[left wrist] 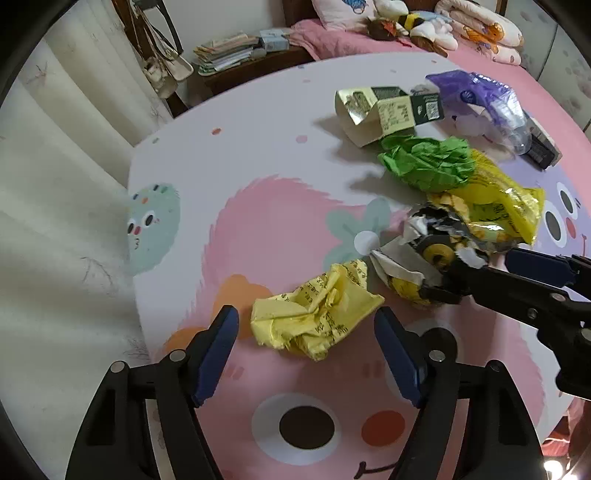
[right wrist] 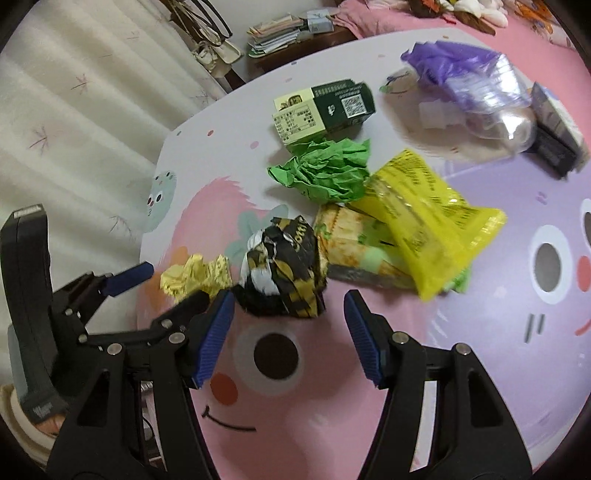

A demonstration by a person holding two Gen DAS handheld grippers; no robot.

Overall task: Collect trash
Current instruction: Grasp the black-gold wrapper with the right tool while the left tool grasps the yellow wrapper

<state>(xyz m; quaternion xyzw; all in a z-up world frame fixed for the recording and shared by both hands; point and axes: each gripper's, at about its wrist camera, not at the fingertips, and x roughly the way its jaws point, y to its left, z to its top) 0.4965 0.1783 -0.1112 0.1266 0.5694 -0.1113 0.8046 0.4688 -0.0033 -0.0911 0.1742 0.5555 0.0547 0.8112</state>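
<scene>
I have both tools spread wide and empty over the bench (left wrist: pixel 258 122): my left hand-held gripper (left wrist: pixel 306 350) brackets the crumpled yellow paper (left wrist: pixel 314 317), and my right hand-held gripper (right wrist: pixel 288 332) frames the black-and-gold wrapper ball (right wrist: pixel 284 269). Each straddles its piece, presumably ready to close. The remaining trash lies heaped just beyond.

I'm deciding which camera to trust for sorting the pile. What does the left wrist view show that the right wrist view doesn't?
Only the left wrist view shows the pillows and plush toys fully. Only the right wrist view shows the pale green snack wrapper under the yellow bag. Both show the open left claw at the yellow paper ball, the open right claw at the black and yellow wrapper, and the green paper ball.
</scene>
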